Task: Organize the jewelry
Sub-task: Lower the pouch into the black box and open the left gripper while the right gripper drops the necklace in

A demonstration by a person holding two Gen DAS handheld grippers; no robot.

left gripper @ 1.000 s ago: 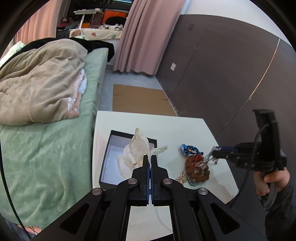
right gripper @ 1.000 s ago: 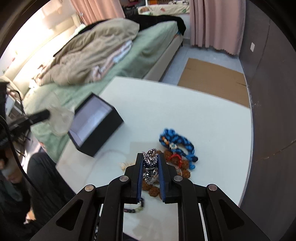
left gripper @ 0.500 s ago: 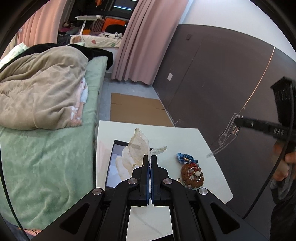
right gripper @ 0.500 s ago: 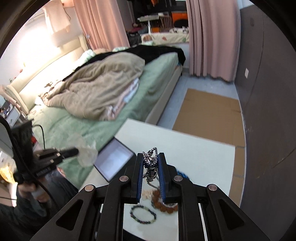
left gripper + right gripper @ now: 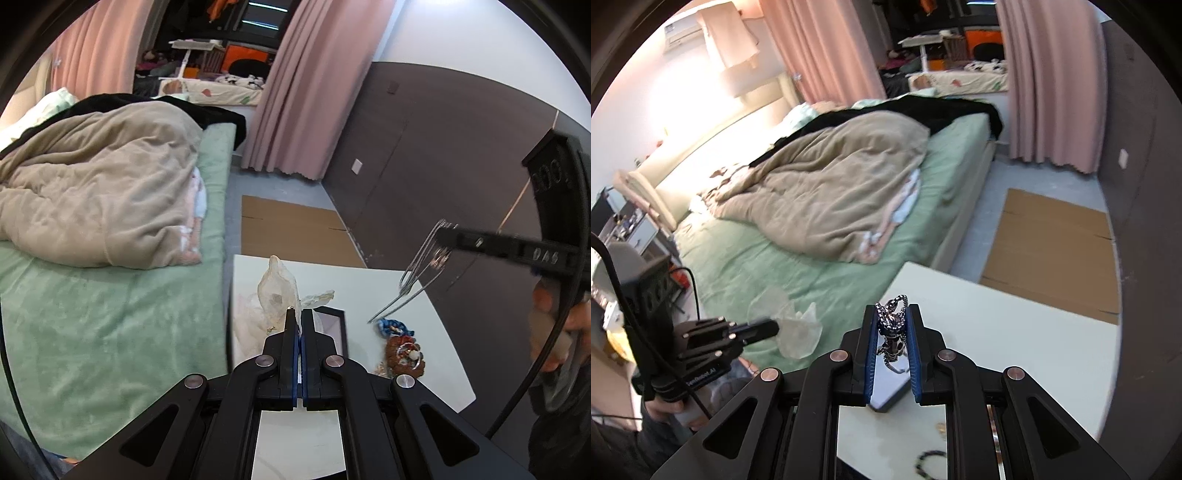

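My left gripper [image 5: 299, 314] is shut on a crumpled clear plastic bag [image 5: 277, 288], held above the open black jewelry box [image 5: 338, 325] on the white table [image 5: 369, 288]. My right gripper [image 5: 892, 314] is shut on a silver chain necklace [image 5: 892, 325], lifted well above the table [image 5: 1015, 332]. In the left wrist view the right gripper [image 5: 447, 234] is high at the right, with the chain [image 5: 417, 273] dangling in long loops. Below it lie a blue braided bracelet [image 5: 393, 326] and a brown bead bracelet [image 5: 404, 356]. The left gripper [image 5: 764, 328] and bag [image 5: 796, 332] show at the left.
A bed with a green sheet [image 5: 92, 314] and a beige blanket [image 5: 99, 199] runs along the table's left side. Flat cardboard [image 5: 291, 236] lies on the floor beyond the table. A dark wall [image 5: 424, 155] is at the right. A dark bead bracelet [image 5: 931, 461] lies near the table's front.
The right gripper has risen off the jewelry pile with the silver chain, which now hangs free. The left gripper has drawn back and up a little, still holding the bag.
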